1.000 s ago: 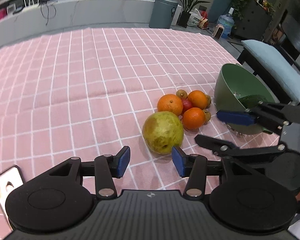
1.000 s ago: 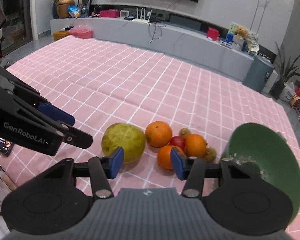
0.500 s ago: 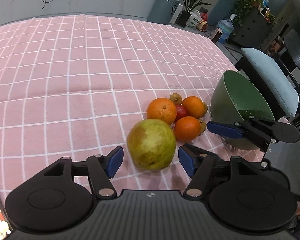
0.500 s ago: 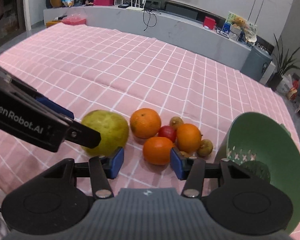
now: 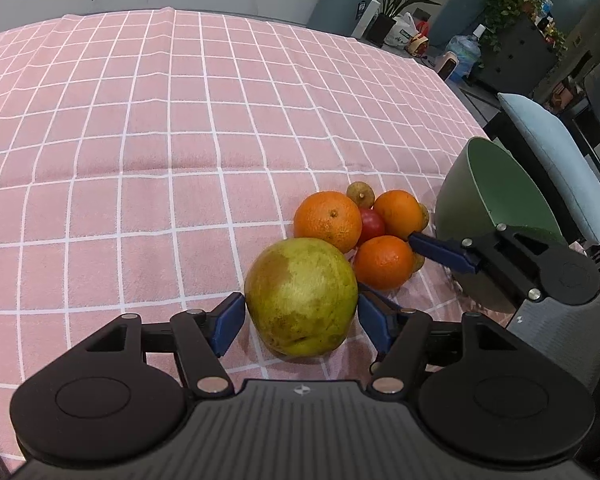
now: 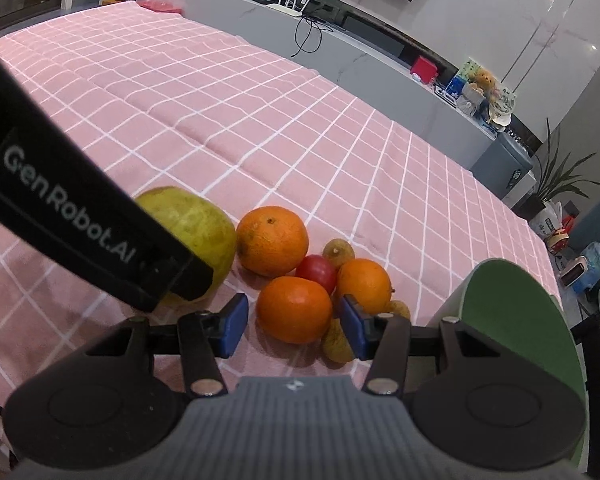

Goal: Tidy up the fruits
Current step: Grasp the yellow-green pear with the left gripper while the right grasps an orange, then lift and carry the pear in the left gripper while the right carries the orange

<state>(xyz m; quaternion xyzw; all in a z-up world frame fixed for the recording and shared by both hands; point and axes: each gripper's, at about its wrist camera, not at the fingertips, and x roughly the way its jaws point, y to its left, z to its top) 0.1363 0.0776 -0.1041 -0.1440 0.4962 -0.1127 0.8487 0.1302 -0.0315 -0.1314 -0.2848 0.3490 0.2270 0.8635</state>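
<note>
A big yellow-green fruit point(image 5: 300, 296) point(image 6: 196, 228) lies on the pink checked tablecloth point(image 5: 140, 200). My left gripper point(image 5: 301, 322) is open, its blue pads close against the fruit's two sides. To the right sits a near orange point(image 6: 294, 308) point(image 5: 382, 262) between the open pads of my right gripper point(image 6: 293, 326), with a small gap on each side. Behind it cluster two more oranges point(image 6: 272, 240) point(image 6: 363, 280), a red fruit point(image 6: 316, 272) and small brown fruits point(image 6: 338, 252). A green strainer bowl point(image 6: 512, 312) point(image 5: 492, 200) stands tilted at the right.
The left gripper's black finger point(image 6: 80, 220) crosses the right wrist view and hides part of the big fruit. A chair with a light blue cushion point(image 5: 552, 160) stands past the table's right edge. A grey bin point(image 5: 340, 4) is beyond the far edge.
Both grippers sank toward the fruit pile. The left jaws widened and now flank the big fruit. The right gripper closed in around the near orange.
</note>
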